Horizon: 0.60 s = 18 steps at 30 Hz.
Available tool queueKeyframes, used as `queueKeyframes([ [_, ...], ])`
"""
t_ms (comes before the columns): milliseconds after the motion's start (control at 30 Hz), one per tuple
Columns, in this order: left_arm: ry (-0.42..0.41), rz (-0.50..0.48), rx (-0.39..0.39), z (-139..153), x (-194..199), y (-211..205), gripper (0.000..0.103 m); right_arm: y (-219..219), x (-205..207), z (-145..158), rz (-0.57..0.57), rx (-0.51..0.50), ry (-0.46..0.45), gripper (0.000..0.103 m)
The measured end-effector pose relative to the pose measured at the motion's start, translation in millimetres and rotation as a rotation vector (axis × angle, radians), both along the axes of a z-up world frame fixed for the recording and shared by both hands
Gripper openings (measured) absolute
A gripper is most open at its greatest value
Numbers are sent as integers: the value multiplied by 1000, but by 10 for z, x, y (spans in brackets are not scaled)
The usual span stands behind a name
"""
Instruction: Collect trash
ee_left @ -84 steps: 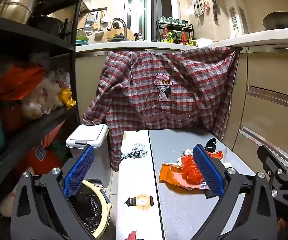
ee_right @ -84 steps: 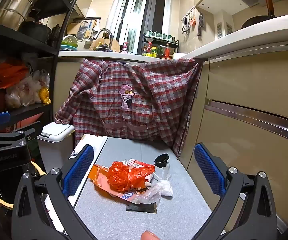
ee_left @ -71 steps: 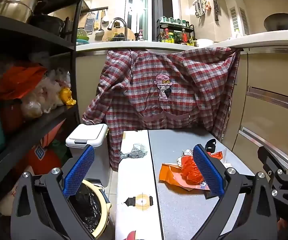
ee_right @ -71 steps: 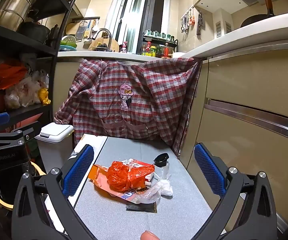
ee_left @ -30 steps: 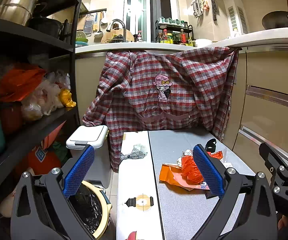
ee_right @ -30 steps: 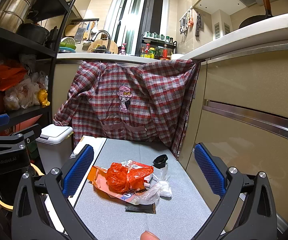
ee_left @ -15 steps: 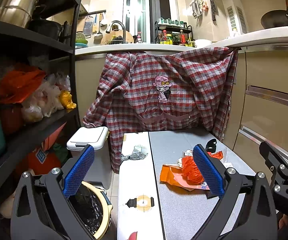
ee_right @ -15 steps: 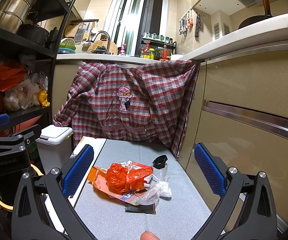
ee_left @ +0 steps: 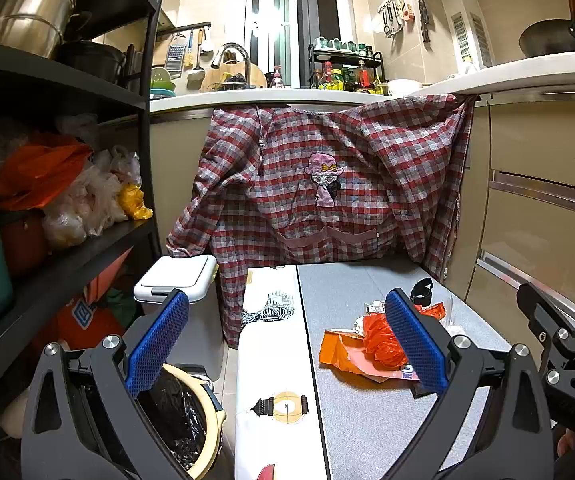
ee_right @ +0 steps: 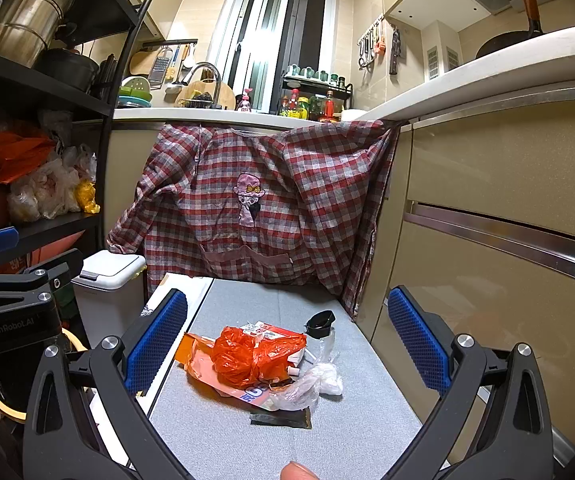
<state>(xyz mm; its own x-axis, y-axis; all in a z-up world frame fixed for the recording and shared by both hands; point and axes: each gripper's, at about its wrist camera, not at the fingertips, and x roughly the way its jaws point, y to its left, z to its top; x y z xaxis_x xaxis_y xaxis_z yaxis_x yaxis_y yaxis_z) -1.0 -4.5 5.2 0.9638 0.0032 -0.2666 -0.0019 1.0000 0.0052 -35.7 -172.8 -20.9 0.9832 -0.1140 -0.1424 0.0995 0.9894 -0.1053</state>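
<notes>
**Ana:** Right wrist view first. The right gripper [ee_right: 283,344] is hanging with its jaws spread wide and nothing between the blue pads [ee_right: 155,340]. What is lying ahead of it?

**Ben:** The whole trash pile is sitting just beyond those pads on the grey table [ee_right: 367,432]: an orange bag [ee_right: 247,356] crumpled on a flat orange wrapper [ee_right: 199,364], a clear bag [ee_right: 307,386] touching its near edge, a dark scrap [ee_right: 281,416] nearest the camera, and a black cap [ee_right: 320,324] at the far side.

**Ana:** And the left gripper [ee_left: 287,344]?

**Ben:** It is gaping just as wide and gripping nothing. It is pointing at the seam between the table and a white board [ee_left: 271,360], with the pile off to its right.

**Ana:** Where is the trash going, do you think?

**Ben:** Probably into the bin [ee_left: 183,412] with the black liner, low on the left beside the board. I cannot tell whether anything is in it. A white lidded bin [ee_left: 175,278] is standing behind it, shut.

**Ana:** So how far along are we looking?

**Ben:** I am judging it as barely begun: every piece is lying on the table, and neither gripper is touching any.
</notes>
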Motion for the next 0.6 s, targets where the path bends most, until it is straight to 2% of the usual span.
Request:
queueKeyframes([
  [367, -1, 1, 2, 4, 0, 1, 95, -12, 7, -21, 5, 9, 3, 98],
  [500, 15, 11, -8, 38, 16, 38, 95, -179, 42, 143, -15, 53, 20, 98],
  [600, 40, 17, -31, 51, 77, 172, 95, -349, 115, 127, -20, 97, 74, 98],
])
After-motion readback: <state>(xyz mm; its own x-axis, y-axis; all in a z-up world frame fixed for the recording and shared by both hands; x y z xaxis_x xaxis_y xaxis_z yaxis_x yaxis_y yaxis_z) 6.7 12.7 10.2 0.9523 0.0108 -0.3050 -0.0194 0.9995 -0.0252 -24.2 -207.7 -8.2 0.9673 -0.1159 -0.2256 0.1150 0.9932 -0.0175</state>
